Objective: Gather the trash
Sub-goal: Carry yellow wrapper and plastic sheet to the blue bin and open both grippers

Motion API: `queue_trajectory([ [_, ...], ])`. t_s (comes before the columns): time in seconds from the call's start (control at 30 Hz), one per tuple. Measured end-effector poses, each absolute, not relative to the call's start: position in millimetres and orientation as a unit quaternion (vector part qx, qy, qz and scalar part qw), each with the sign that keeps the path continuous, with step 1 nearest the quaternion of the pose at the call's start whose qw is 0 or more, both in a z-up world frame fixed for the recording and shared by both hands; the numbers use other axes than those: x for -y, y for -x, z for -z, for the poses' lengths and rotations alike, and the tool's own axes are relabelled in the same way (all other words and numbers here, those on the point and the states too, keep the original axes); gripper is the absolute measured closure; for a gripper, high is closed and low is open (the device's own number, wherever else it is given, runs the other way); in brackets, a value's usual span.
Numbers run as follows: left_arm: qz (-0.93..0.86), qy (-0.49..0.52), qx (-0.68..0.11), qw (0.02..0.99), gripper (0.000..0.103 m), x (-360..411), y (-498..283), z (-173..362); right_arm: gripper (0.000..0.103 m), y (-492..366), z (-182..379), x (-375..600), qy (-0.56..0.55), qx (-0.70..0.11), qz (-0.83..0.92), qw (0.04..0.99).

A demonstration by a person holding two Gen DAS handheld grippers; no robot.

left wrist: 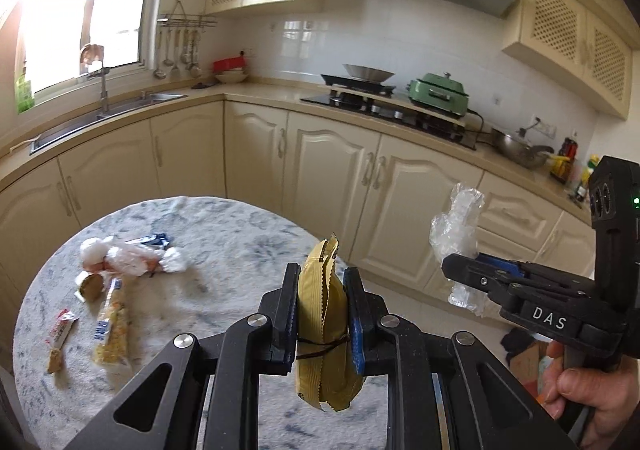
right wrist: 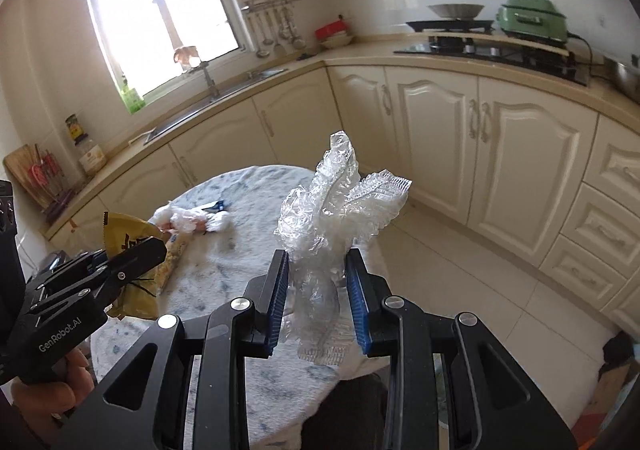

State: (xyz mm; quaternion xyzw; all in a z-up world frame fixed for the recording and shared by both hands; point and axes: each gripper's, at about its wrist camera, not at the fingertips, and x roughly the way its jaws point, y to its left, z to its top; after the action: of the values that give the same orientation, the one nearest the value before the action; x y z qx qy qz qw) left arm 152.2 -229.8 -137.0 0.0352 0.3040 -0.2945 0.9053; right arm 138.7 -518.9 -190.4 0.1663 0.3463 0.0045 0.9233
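the left claw [left wrist: 322, 314] is pinching a crumpled yellow wrapper [left wrist: 324, 334] upright between its pads, lifted above the round desk [left wrist: 224, 234], while the right claw [right wrist: 318, 290] is clamped on a wad of clear plastic film [right wrist: 332, 210] that fans out above its blue pads (both are held off the desk, near each other). more trash lies on the desk: a white knotted bag [left wrist: 124, 260], a long snack packet [left wrist: 112, 326] and a small red-and-white wrapper [left wrist: 60, 330].
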Motion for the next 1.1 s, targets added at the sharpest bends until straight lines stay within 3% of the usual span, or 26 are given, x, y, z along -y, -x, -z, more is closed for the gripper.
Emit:
queue_trajectory([
  [0.33, 0.393, -0.084, -0.355, 0.844, 0.086, 375.9, -171.7, 175.4, 0.074, -78.3, 242.3, 635.8, -0.215, -0.380, 0.126, 0.891],
  [1.0, 0.428, -0.134, -0.538, 0.714, 0.086, 614.7, -274.7, 345.8, 0.071, -57.4, 420.3, 736.9, -0.318, -0.510, 0.191, 0.776],
  [1.07, 0.431, -0.150, -0.545, 0.703, 0.084, 632.4, -283.6, 354.6, 0.071, -58.8, 430.7, 740.1, -0.321, -0.519, 0.195, 0.768],
  [1.1, 0.430, -0.154, -0.546, 0.702, 0.078, 638.3, -286.8, 359.7, 0.069, -59.0, 435.1, 741.5, -0.324, -0.523, 0.196, 0.764],
])
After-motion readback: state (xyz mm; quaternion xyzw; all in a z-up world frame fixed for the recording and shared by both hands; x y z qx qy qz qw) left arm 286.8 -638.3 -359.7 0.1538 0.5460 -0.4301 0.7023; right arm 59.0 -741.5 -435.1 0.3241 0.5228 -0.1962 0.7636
